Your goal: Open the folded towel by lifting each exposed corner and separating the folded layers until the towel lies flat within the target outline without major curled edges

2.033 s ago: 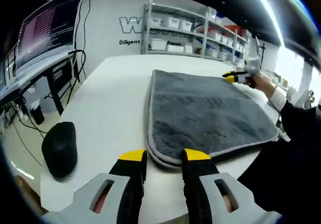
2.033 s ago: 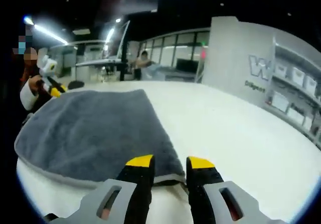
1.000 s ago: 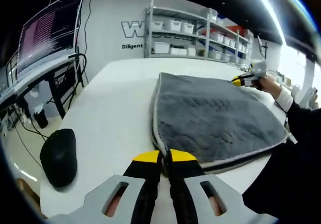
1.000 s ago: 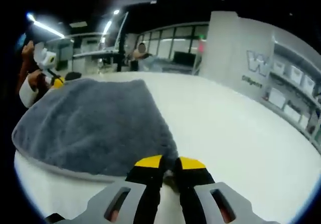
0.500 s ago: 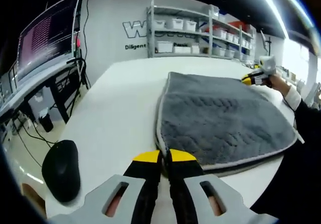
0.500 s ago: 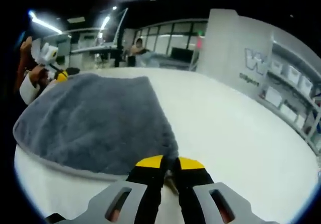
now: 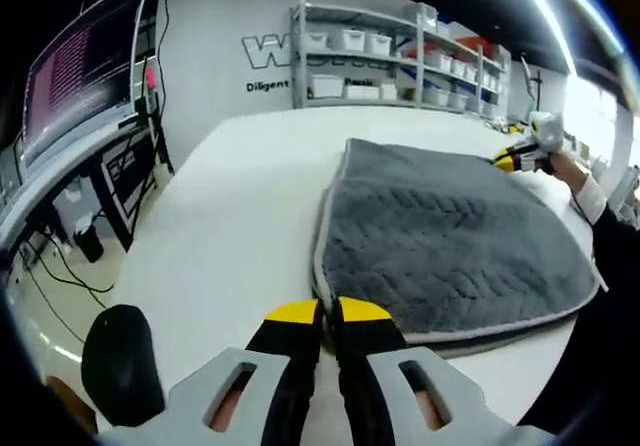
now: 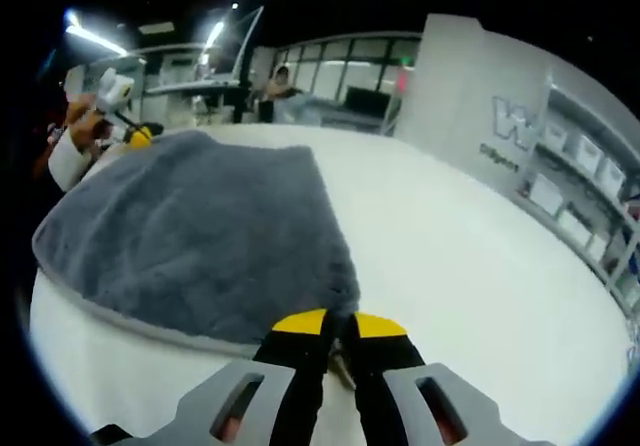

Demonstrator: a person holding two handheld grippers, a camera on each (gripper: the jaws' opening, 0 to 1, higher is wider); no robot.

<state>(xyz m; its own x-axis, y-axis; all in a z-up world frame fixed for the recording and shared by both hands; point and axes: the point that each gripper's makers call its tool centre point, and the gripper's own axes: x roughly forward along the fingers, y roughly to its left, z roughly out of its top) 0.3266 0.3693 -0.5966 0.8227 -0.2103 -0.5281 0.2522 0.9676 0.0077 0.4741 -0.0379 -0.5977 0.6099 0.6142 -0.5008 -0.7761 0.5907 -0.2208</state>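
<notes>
Towel: a grey plush towel [image 7: 450,241] is lying folded on the white table [image 7: 235,206], its layered pale-edged hem facing the left gripper view; in the right gripper view it [image 8: 200,231] is spreading leftward from the yellow-tipped jaws.
Left gripper: the left gripper [image 7: 322,314] is pinching the towel's near corner, jaws pressed together on the hem; it is appearing far off [image 8: 140,136] at the towel's opposite corner.
Right gripper: the right gripper [image 8: 335,323] is clamping its own corner, jaws nearly touching with cloth between; it is showing [image 7: 515,159] at the far edge.
Surroundings: a black computer mouse [image 7: 122,361] is sitting near the table edge; a monitor [image 7: 85,61] and storage shelves [image 7: 390,56] are standing beyond.
</notes>
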